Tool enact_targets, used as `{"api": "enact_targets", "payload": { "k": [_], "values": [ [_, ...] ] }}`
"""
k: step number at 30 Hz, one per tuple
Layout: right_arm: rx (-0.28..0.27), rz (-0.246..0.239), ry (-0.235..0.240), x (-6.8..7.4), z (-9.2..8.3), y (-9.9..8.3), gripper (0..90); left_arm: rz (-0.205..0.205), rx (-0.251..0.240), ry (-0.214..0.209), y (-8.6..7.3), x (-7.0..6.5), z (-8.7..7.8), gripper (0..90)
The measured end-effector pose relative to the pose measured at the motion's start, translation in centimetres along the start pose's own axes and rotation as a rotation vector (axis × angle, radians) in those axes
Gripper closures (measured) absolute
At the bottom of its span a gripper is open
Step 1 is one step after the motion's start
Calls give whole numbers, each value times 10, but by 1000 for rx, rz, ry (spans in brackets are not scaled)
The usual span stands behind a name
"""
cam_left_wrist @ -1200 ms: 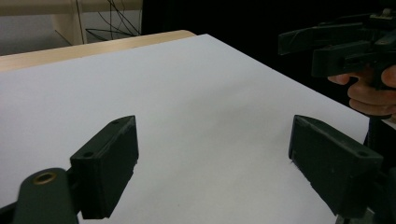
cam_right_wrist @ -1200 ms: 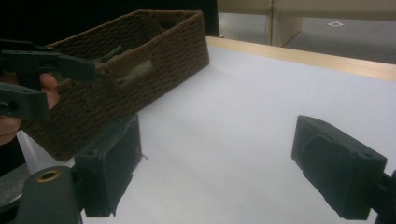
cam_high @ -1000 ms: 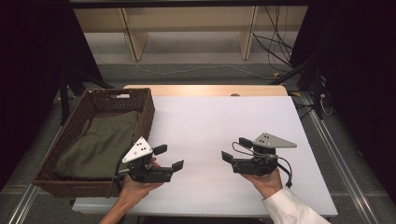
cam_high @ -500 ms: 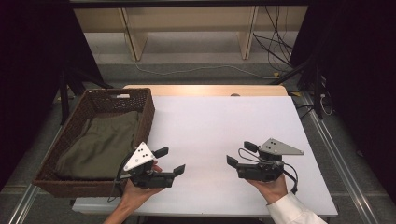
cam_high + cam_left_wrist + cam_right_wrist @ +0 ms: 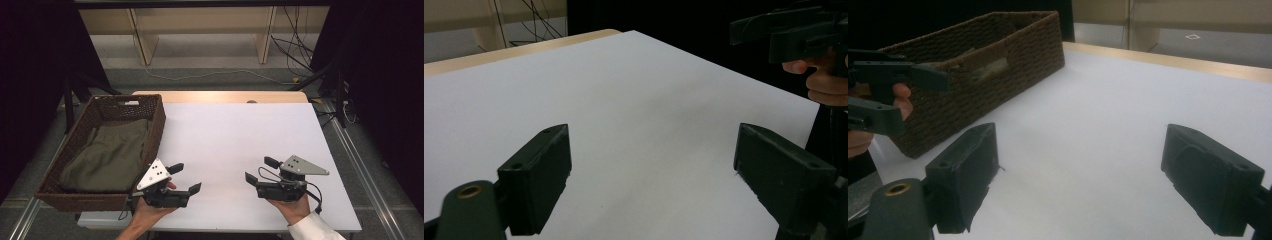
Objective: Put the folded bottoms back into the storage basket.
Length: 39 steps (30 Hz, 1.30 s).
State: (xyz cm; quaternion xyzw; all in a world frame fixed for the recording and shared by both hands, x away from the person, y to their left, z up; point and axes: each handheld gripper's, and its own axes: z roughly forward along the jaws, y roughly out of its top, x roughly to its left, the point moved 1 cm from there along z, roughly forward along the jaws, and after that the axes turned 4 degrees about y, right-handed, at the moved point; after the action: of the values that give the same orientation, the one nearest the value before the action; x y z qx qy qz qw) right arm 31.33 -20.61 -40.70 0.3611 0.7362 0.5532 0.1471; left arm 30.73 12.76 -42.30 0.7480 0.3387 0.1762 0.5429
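- High view: folded olive-green cloth [image 5: 107, 155] lies in the dark-brown woven wicker basket [image 5: 159, 117], on the left of the white table [image 5: 240, 135].
- Left gripper [image 5: 186, 178] and right gripper [image 5: 259, 171] both gape, empty, at the near edge.
- Cloth looks soft and light (likely to slump); pinch a folded edge.

Between the left claw [image 5: 188, 178] and the right claw [image 5: 258, 170] the white surface [image 5: 235, 135] lies bare, so a hand can pass there freely. Ahead of both claws, toward the far edge, the surface is also free. Just beside the left claw, on its outer side, stands the woven basket [image 5: 156, 116]; its tall wall blocks a low sideways pass. The folded olive cloth [image 5: 107, 155] fills the basket floor. Beyond the right claw's outer side, the surface ends near.
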Motion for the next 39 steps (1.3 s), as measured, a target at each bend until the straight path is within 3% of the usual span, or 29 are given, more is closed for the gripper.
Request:
{"api": "enact_targets", "payload": {
  "k": [6,14,21,39],
  "values": [
    [-2,-1,-8,0,-5,-8,135,22,8,20,-6,0,2,94],
    [-5,9,-19,-2,-13,-16,125,-33,-9,28,-8,7,1,75],
    [-11,7,-25,-3,-14,-15,125,-39,-24,23,-7,8,0,74],
    [-19,8,-24,-3,-14,-15,126,-34,1,25,-9,8,4,75]
  ]
}}
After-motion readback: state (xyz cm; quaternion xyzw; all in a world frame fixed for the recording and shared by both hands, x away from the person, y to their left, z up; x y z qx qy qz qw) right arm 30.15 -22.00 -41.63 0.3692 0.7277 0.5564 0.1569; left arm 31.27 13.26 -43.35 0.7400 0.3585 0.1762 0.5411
